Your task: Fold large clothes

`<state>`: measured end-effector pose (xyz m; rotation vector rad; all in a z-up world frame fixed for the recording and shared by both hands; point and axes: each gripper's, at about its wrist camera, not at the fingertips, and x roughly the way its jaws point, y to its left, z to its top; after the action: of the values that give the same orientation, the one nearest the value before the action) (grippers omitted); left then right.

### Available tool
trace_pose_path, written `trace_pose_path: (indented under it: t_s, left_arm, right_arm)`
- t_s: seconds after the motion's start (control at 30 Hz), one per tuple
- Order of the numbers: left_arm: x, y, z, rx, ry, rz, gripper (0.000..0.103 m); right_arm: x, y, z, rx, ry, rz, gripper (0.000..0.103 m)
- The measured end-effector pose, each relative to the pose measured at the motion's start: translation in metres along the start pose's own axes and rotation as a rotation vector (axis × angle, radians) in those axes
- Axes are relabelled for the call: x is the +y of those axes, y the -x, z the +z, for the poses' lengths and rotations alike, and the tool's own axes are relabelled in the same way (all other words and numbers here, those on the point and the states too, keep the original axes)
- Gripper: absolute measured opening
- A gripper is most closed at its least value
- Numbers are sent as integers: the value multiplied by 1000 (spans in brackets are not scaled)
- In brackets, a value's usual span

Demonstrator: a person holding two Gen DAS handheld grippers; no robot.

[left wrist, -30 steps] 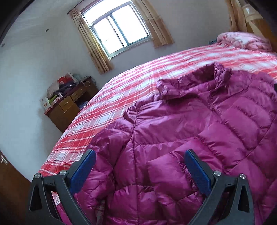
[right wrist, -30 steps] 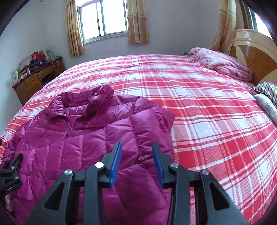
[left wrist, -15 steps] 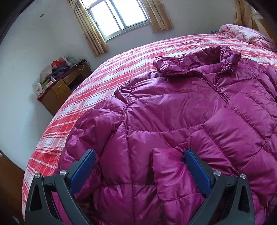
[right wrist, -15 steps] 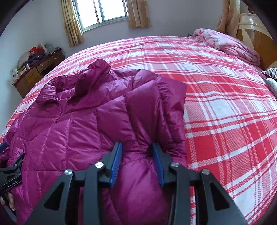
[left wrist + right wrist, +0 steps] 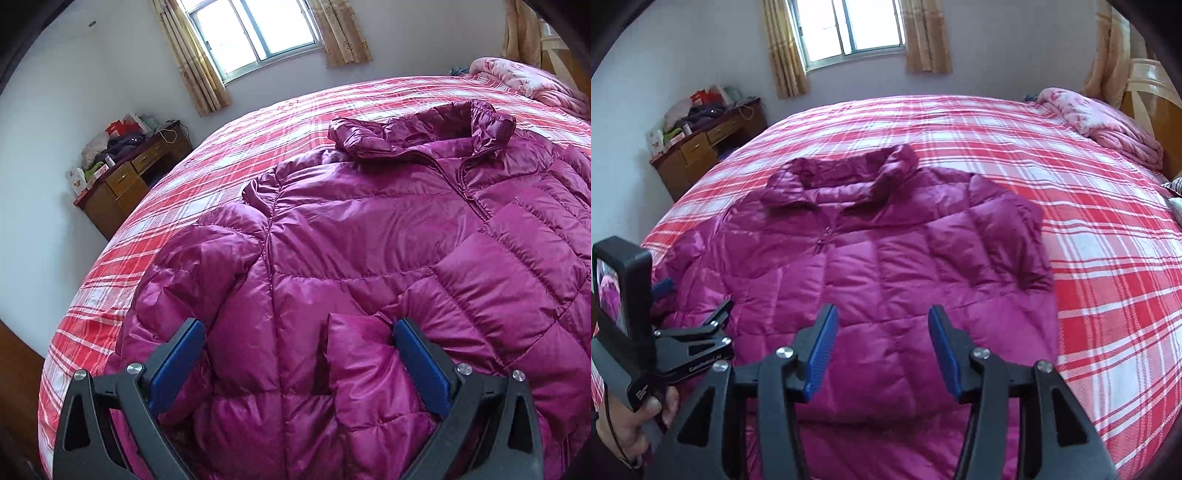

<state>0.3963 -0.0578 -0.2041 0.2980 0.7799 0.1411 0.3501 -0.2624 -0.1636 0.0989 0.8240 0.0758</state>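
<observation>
The left gripper [image 5: 297,354] stood wide open over the near part of a magenta puffer jacket [image 5: 369,240], which lay zipped on a red plaid bedspread [image 5: 240,147]. A cluttered wooden desk [image 5: 125,184] stood far left, under a curtained window [image 5: 258,33].

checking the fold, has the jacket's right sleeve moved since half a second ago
Yes. The sleeve was bunched between the right gripper jaws; now it lies flat on the jacket, and the opening jaws hold nothing.
</observation>
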Motion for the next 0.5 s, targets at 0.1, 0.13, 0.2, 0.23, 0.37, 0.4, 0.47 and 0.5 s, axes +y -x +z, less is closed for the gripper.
trace_pose_path:
  t_s: [0.1, 0.13, 0.2, 0.23, 0.37, 0.4, 0.47, 0.5]
  left_arm:
    - [-1, 0, 0, -1, -2, 3, 102]
    - [-1, 0, 0, -1, -2, 3, 102]
    - [0, 0, 0, 0, -1, 2, 102]
    - [-1, 0, 0, 0, -2, 2, 102]
    - [0, 1, 0, -2, -5, 6, 102]
    - [-1, 1, 0, -3, -7, 8, 102]
    - [-2, 1, 0, -5, -10, 12, 102]
    - [-2, 1, 0, -6, -12, 14, 102]
  right_arm:
    - [8, -15, -11, 28, 6, -11, 54]
    - [8, -18, -14, 30, 1, -15, 54]
    - [7, -22, -17, 28, -8, -14, 54]
    - [6, -23, -18, 29, -12, -12, 55]
    - [5, -28, -21, 36, -10, -13, 57]
    - [5, -29, -22, 36, -5, -17, 57]
    - [9, -29, -23, 36, 7, -26, 59]
    - [10, -30, -23, 37, 14, -32, 59]
